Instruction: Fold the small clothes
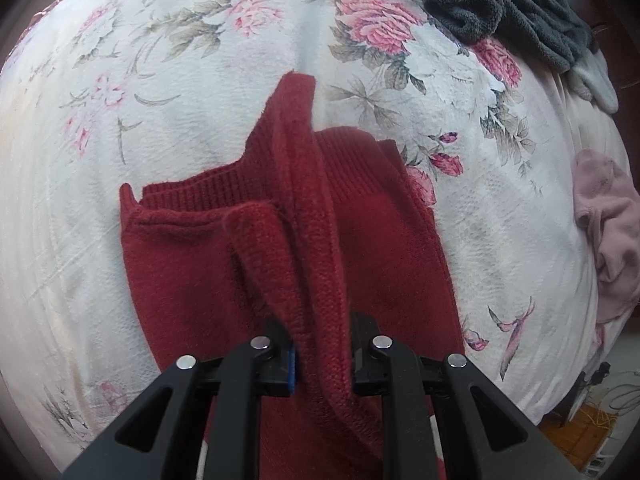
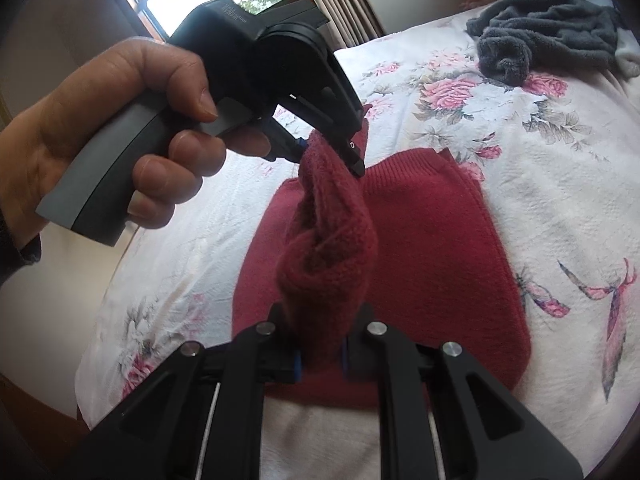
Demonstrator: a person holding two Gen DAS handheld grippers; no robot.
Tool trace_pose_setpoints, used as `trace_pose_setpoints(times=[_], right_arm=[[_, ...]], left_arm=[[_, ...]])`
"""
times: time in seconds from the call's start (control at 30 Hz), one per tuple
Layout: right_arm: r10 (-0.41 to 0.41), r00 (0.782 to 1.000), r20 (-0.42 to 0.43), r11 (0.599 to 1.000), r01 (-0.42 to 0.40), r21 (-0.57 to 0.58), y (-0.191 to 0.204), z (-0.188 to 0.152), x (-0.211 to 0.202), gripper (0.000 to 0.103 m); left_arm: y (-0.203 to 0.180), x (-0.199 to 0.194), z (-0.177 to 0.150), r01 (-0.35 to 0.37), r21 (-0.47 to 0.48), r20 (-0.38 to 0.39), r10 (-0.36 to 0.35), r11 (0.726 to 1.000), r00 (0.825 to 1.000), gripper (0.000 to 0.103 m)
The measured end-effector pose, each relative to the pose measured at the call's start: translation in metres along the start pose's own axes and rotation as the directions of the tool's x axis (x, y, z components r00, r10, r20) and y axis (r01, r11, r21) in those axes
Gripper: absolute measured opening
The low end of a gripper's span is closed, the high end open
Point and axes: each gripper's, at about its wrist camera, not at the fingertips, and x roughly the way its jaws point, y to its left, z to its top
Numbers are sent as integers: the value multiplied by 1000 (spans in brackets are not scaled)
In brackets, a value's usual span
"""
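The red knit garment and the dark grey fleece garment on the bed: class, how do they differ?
The red knit garment lies mostly flat, one strip lifted by both grippers; the dark grey fleece garment sits crumpled and untouched. Red is ribbed knit; grey is fluffy. Both rest on the floral bedspread.

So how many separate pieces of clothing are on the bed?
3, perhaps more hidden: the red sweater held up by both grippers, a dark grey fleece at the far right corner, and a pink garment at the right edge.
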Motion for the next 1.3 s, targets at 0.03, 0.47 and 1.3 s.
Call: trace_pose_setpoints(times=[0.03,0.47,1.3], right_arm=[[1,1000,-5,1000,-1,3,-3,0,0,11],[30,998,-50,996,-26,83,-33,-1,2,11],[333,937,-103,814,-230,533,-150,-19,25,62]], left_arm=[[-3,2,1,-6,4,-2,6,1000,1000,17],[-38,31,12,-91,30,-7,92,995,996,18],[36,-19,-76,261,60,277,-267,963,923,73]])
